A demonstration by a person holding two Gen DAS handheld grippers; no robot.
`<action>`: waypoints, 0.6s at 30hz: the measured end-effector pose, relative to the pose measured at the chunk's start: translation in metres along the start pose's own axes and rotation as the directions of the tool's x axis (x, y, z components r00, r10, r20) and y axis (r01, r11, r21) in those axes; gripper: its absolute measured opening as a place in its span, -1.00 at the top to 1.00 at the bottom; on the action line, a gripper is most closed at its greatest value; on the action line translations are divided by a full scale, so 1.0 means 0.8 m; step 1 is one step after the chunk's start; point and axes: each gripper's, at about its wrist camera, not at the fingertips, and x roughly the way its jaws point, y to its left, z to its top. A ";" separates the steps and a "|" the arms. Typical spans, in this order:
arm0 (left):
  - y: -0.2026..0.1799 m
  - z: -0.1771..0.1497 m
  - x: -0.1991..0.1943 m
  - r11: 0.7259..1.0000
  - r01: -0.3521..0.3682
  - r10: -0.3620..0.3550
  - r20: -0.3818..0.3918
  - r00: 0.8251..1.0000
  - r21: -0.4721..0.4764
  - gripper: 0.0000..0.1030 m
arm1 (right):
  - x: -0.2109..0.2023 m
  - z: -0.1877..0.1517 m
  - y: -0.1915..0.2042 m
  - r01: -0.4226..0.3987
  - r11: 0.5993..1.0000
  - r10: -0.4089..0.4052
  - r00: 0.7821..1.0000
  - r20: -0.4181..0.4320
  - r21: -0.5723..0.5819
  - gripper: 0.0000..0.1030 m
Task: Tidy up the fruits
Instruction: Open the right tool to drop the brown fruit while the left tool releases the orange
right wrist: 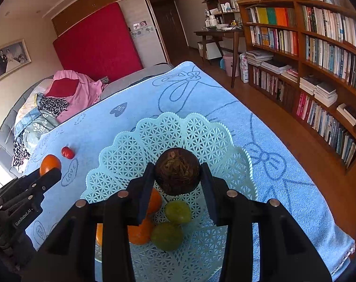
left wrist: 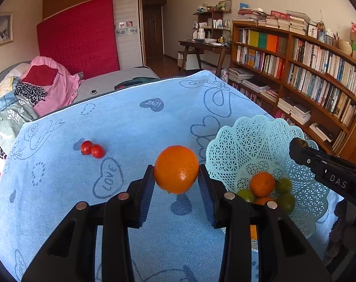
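Orange [left wrist: 176,169], clamped in my left gripper [left wrist: 175,183], hangs left of the basket [left wrist: 255,136]; my right gripper [right wrist: 177,178], gripping a brown fruit [right wrist: 177,171], is already above it.

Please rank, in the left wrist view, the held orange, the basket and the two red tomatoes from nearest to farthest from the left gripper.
1. Orange: clamped between the jaws of the left gripper.
2. Basket: just right of the jaws, holding fruit.
3. Red tomatoes: farther out on the blue cloth, ahead and left.
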 end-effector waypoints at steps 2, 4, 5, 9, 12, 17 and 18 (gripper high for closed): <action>-0.006 0.002 0.004 1.000 0.021 -0.021 -0.003 1.000 0.005 0.26 | 0.001 0.002 -0.002 0.000 1.000 0.000 1.000 0.002 0.002 0.21; -0.011 0.005 0.010 0.999 0.048 -0.048 -0.007 0.999 0.007 0.26 | 0.002 0.003 -0.004 -0.001 1.000 0.001 1.000 0.003 0.008 0.21; -0.013 0.006 0.012 0.998 0.059 -0.059 -0.011 0.998 0.008 0.26 | 0.002 0.003 -0.004 -0.001 1.000 0.001 1.000 0.003 0.010 0.21; -0.024 0.011 0.021 0.996 0.090 -0.090 -0.023 0.996 0.016 0.26 | 0.004 0.005 -0.006 -0.003 1.000 0.003 1.000 0.003 0.009 0.21; -0.032 0.015 0.025 0.994 0.103 -0.102 -0.025 0.994 0.028 0.26 | 0.006 0.007 -0.009 -0.001 1.000 0.001 1.000 0.007 0.006 0.21; -0.045 0.021 0.031 0.992 0.118 -0.117 -0.028 0.993 0.035 0.26 | 0.005 0.010 -0.017 -0.005 1.000 0.005 1.000 0.017 0.028 0.18; -0.047 0.022 0.033 0.992 0.121 -0.120 -0.033 0.992 0.033 0.25 | 0.004 0.010 -0.018 -0.007 0.999 0.006 1.000 0.021 0.031 0.18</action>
